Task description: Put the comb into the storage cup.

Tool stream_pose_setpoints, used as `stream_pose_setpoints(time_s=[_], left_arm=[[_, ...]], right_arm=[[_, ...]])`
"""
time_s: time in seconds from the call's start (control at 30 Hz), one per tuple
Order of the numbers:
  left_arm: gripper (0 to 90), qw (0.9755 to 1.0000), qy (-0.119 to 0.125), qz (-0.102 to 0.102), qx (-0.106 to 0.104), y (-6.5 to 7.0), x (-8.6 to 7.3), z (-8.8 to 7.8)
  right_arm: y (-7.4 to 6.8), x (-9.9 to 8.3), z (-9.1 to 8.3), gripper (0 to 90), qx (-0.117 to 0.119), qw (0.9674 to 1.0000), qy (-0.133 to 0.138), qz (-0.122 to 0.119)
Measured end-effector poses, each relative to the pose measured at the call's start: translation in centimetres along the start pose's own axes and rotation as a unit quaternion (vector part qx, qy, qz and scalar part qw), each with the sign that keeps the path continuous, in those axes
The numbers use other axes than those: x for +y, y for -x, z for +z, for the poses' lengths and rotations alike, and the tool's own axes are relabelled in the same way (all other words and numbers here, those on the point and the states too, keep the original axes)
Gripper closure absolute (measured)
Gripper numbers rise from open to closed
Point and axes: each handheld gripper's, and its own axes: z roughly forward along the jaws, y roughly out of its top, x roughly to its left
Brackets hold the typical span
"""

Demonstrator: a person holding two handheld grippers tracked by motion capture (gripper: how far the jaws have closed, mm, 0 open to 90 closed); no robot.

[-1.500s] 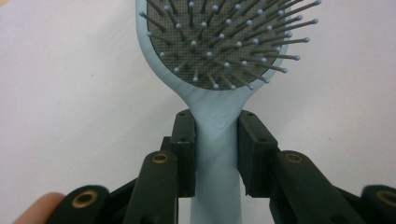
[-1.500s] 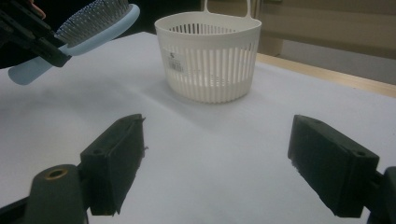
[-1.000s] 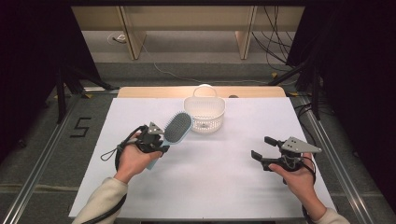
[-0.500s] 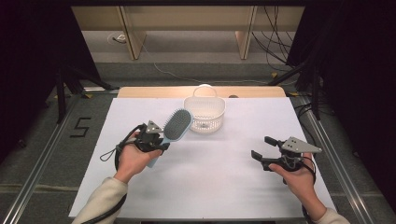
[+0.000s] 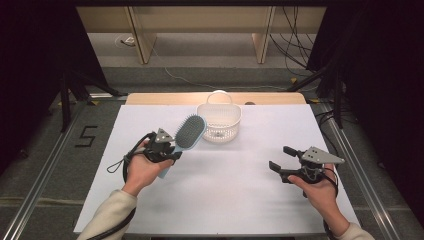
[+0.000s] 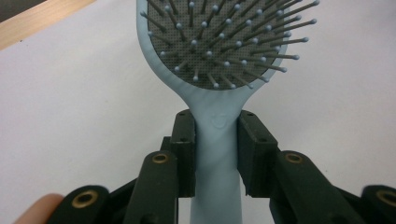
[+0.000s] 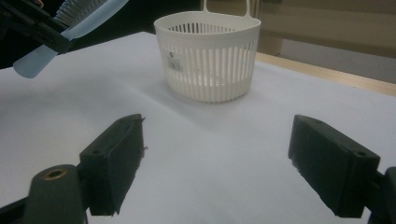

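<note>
The left gripper (image 5: 169, 150) pinches the neck of one light blue hairbrush (image 5: 186, 137), a jaw pressed against each side of the handle just below the bristle pad, as the left gripper view shows (image 6: 215, 140). The brush is held above the sheet, its head tilted up toward the one white slatted basket (image 5: 219, 121) and its tip just beside the basket's left wall. The right gripper (image 5: 280, 161) sits well apart on the right side, jaws spread wide with nothing between them; in the right gripper view (image 7: 217, 163) bare sheet runs from its jaws to the basket (image 7: 208, 56). The white sheet (image 5: 240, 200) is open across its near half and between the two grippers. The basket stands near the sheet's far edge, by the wooden strip (image 5: 270, 98). Two hands, two grippers.
</note>
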Motion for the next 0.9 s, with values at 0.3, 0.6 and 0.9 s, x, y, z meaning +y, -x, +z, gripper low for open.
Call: stream_pose_setpoints(time_s=[0.3,0.6,0.9], left_arm=[[70.0,0.9999,0.013,-0.005,0.001,-0.05,0.10,-0.17],[70.0,0.9997,0.024,-0.006,0.000,-0.01,0.17,-0.24],[70.0,0.9994,0.034,-0.007,0.002,-0.02,0.25,-0.36]], right_arm=[[0.01,0.00,-0.01,19.3,0.000,1.0000,0.000,0.002],[0.04,-0.03,0.03,19.3,0.000,1.0000,0.000,0.001],[0.03,-0.03,0.03,19.3,0.001,1.0000,0.001,0.002]])
